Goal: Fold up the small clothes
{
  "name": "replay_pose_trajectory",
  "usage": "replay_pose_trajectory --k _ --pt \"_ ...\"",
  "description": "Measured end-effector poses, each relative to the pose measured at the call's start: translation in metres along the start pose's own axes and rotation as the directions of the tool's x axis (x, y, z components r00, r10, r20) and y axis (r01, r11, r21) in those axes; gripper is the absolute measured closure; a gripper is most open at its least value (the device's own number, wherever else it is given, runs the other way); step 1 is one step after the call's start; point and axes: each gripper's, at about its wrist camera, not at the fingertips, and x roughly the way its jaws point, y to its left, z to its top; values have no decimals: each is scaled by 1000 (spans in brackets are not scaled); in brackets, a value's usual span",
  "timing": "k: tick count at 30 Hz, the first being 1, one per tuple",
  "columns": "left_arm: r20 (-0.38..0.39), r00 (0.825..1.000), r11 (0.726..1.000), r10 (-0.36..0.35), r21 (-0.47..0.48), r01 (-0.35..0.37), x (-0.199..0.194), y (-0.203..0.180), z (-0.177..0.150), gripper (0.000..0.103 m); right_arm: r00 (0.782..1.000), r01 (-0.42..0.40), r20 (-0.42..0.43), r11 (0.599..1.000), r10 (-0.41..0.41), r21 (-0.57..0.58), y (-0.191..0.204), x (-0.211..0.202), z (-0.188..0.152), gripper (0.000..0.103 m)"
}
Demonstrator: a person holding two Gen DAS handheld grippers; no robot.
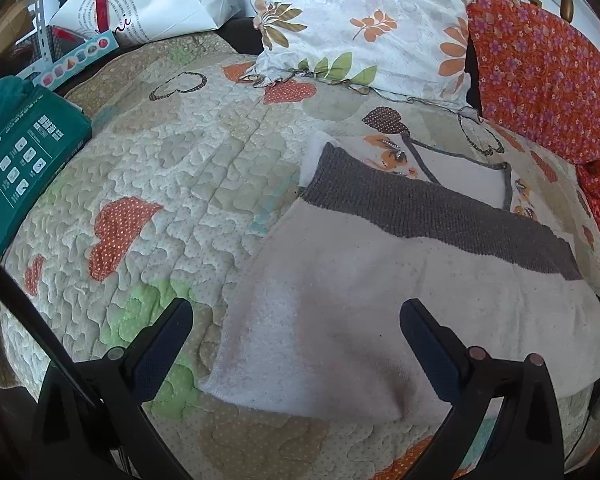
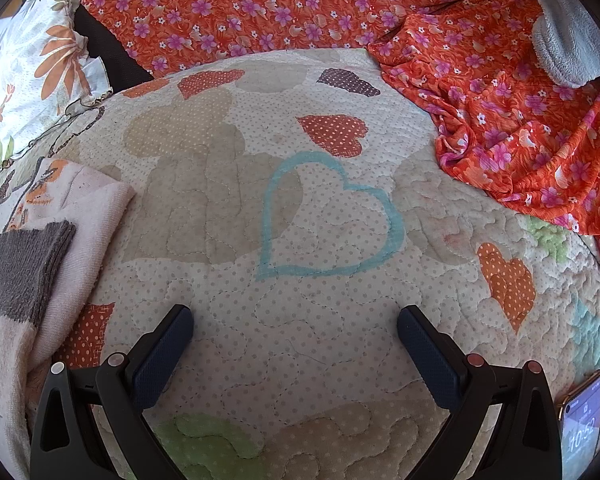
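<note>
Left wrist view: the left gripper point(image 1: 296, 322) hangs with jaws spread wide and empty above the near edge of a pale garment point(image 1: 380, 312) with a grey band. That garment lies flat, seemingly folded, on top of another piece point(image 1: 464, 178) on the quilt point(image 1: 172, 184).

Right wrist view: the right gripper point(image 2: 296, 330) is also wide apart and empty over bare quilt; the stack sits to its left. Folding looks done or nearly so.
</note>
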Motion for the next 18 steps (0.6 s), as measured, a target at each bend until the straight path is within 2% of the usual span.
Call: replay_pose_trajectory --k 18 --pt "19 999 996 -29 -79 30 -15 26 2 0 1000 0 0 1000 0 0 0 0 0 0"
